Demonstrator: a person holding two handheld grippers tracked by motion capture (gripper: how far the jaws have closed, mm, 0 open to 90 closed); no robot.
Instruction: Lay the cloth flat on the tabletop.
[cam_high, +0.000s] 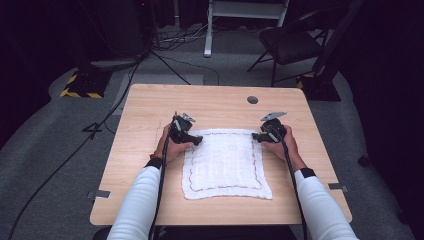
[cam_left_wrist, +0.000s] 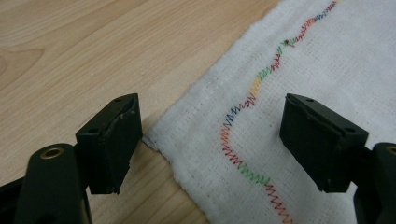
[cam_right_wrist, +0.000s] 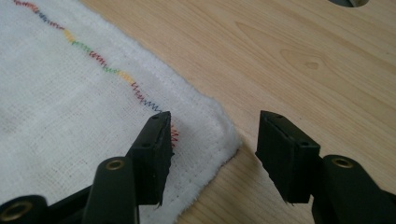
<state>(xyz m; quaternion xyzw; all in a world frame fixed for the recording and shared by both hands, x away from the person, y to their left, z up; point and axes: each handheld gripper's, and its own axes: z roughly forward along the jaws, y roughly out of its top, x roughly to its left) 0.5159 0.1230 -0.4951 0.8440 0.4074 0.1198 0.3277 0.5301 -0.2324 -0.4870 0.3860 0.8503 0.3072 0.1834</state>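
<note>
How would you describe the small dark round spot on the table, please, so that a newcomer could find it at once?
Start at the light wooden table and find the white cloth spread at its middle. Look beyond the cloth's far right corner, toward the far edge: the round hole sits there. It is the one dark, circular mark on the bare wood.

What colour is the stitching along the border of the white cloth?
The zigzag stitching is multicoloured: red, green, blue and orange-yellow. It shows best in the left gripper view.

Light wooden bench (cam_high: 150, 115), round grommet hole (cam_high: 252, 100) near far right edge. Black folding chair (cam_high: 290, 42) on grey floor, far right. Yellow-black striped stand base (cam_high: 80, 87), far left. Cables (cam_high: 175, 37) trailing across floor beyond.
</note>
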